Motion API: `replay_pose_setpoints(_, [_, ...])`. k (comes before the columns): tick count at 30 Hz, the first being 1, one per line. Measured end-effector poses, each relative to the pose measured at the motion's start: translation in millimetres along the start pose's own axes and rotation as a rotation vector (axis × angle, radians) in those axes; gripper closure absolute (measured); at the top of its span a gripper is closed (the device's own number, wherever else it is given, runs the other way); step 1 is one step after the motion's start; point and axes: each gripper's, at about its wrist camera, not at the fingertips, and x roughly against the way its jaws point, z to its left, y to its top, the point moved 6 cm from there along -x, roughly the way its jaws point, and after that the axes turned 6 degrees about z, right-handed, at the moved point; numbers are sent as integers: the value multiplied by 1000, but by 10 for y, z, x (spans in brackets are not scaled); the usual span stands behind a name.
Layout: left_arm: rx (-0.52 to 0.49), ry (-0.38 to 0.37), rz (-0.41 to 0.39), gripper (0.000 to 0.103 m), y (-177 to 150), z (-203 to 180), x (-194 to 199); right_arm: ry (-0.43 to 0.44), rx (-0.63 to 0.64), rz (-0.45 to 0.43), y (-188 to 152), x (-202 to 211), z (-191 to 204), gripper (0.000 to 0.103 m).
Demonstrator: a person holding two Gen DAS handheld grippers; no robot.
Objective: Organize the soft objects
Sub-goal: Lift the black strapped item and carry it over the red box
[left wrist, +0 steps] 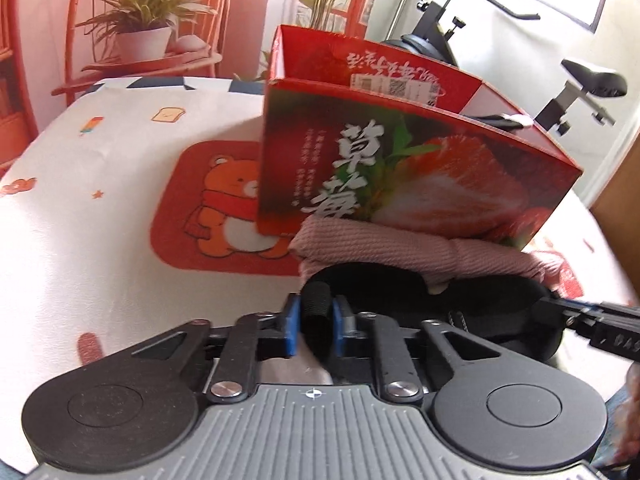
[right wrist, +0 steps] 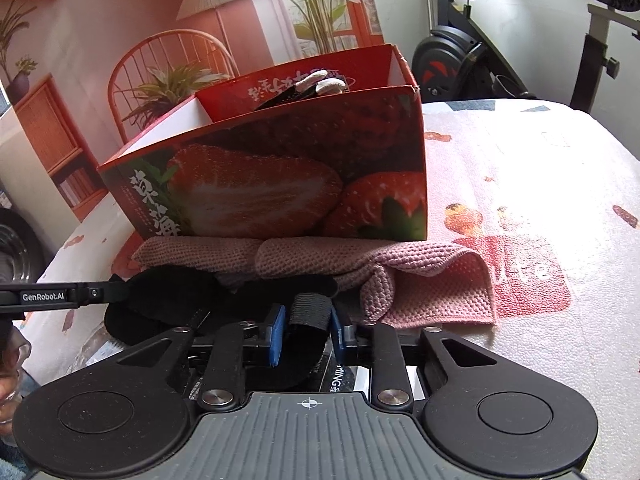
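Both hand-held grippers, left (left wrist: 316, 320) and right (right wrist: 306, 326), tilt downward, clamping black fabric (left wrist: 460, 300).

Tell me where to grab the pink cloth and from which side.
Take the pink cloth by its loose folded corner on the right, coming in from the right. That flap lies free on the table; the rest is bunched against the strawberry box with the black strap in front.

My blue pads (left wrist: 292, 330) pinch a black ribbed strap (left wrist: 317, 312). Behind it lies a dusty pink waffle-knit cloth (right wrist: 436, 284), under a red box (right wrist: 280, 176) printed with strawberries and white characters. The tablecloth (left wrist: 100, 152) is white with an orange bear on red.
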Motion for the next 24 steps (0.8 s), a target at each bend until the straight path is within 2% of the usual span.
replay_pose_setpoints(8, [5, -54, -10, 89, 7, -18, 47, 28, 9, -15, 22, 43, 36, 85])
replay_pose_setpoints(15, [7, -63, -1, 88, -7, -19, 27, 31, 9, -12, 16, 34, 47, 85])
replay_pose_setpoints(20, [0, -72, 5, 80, -16, -38, 12, 31, 4, -1, 9, 11, 39, 85])
replay_pose_setpoints(24, [-13, -64, -4, 80, -10, -54, 22, 34, 7, 0, 15, 6, 48, 85])
